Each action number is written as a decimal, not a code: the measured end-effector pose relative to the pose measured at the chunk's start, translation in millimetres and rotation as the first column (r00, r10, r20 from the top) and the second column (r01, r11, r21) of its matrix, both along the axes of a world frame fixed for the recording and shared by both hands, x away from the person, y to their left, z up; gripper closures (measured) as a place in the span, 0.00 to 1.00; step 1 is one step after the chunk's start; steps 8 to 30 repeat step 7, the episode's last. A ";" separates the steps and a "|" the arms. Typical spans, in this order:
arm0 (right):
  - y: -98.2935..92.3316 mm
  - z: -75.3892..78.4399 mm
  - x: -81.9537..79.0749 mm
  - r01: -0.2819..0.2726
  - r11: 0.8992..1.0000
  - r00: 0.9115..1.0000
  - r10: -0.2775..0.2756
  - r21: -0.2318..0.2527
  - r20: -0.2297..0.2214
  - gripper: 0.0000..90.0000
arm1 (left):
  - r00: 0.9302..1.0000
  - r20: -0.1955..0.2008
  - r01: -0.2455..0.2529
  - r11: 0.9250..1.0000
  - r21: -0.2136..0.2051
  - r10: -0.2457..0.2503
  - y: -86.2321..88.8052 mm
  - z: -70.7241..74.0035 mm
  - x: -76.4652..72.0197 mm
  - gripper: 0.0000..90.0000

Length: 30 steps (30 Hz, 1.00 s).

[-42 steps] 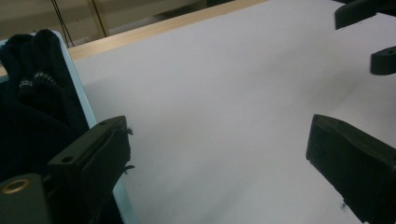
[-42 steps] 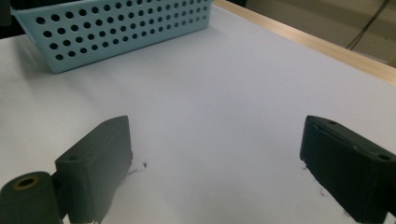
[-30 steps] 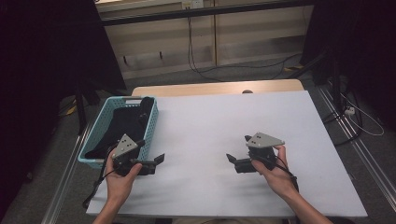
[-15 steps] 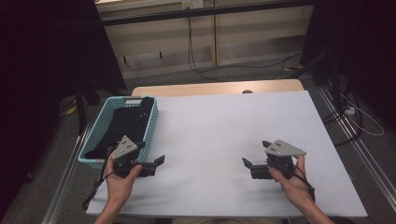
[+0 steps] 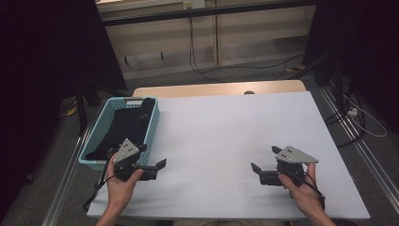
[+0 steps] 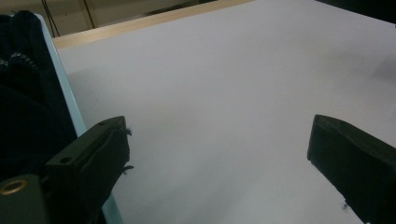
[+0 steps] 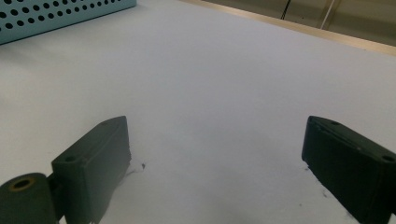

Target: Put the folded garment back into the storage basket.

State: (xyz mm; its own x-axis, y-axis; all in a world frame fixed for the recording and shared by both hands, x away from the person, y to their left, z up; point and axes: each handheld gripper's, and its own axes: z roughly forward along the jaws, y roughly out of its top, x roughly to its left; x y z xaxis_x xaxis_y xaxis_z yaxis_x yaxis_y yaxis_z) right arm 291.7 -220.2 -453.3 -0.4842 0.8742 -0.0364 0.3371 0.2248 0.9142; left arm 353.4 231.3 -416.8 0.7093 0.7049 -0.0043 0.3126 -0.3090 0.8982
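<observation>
A light blue perforated basket [image 5: 153, 123] stands at the table's left edge with dark clothing [image 5: 123, 126] piled inside. My left gripper [image 5: 153, 157] rests low on the white table just right of the basket's near corner, jaws wide apart and pointing right, nothing between them. In the left gripper view the left gripper [image 6: 219, 154] is open over bare table, with the basket rim [image 6: 60, 77] and dark clothing [image 6: 21, 98] at the left. My right gripper [image 5: 265, 159] sits near the front right, open and empty, jaws pointing left. The right gripper view has the right gripper [image 7: 215, 154] open over bare table.
The white table [image 5: 226, 127] has a wooden strip [image 5: 216, 89] along its far edge. The basket's wall [image 7: 46, 14] appears far off in the right gripper view. Cables [image 5: 362, 117] and dark stands lie on the floor to the right and behind.
My right gripper has moved to the right and nearer to the table's front edge, staying open. The left gripper has held still.
</observation>
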 end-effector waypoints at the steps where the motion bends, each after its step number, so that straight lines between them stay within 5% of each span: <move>1: 0.3 0.1 0.0 -0.002 1.000 1.000 0.002 -0.001 0.001 0.08 | 1.000 0.000 -0.001 1.000 -0.001 0.001 -0.1 -0.1 -0.1 0.06; 30: 0.2 0.3 -0.3 0.001 1.000 1.000 -0.001 0.004 0.006 0.08 | 1.000 0.006 -0.004 1.000 0.006 0.004 0.3 -0.4 0.1 0.06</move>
